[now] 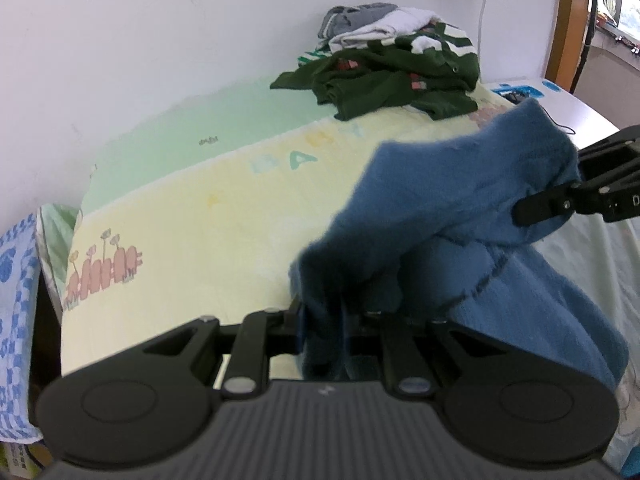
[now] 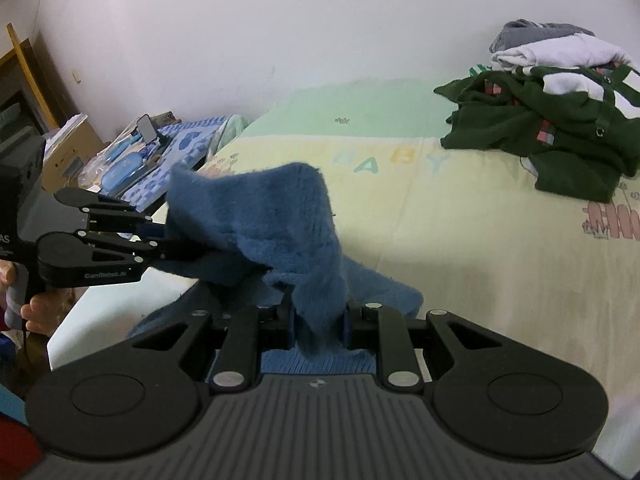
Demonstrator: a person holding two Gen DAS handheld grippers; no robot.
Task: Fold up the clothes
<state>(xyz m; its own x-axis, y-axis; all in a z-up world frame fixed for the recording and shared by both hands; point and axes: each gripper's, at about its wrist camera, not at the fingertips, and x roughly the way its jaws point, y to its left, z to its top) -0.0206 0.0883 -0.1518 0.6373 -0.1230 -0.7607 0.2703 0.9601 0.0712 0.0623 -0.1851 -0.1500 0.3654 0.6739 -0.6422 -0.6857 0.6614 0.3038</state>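
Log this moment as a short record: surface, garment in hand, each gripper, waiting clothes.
surface: bed with a pale yellow and green blanket
garment: blue sweater, lifted off the blanket between both grippers
left gripper: shut on the blue sweater
right gripper: shut on the blue sweater
waiting: pile of clothes, dark green on top of the front, white and grey behind, at the far side

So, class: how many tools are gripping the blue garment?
2. The left tool grips one edge of the blue garment; the right tool grips another beside it.
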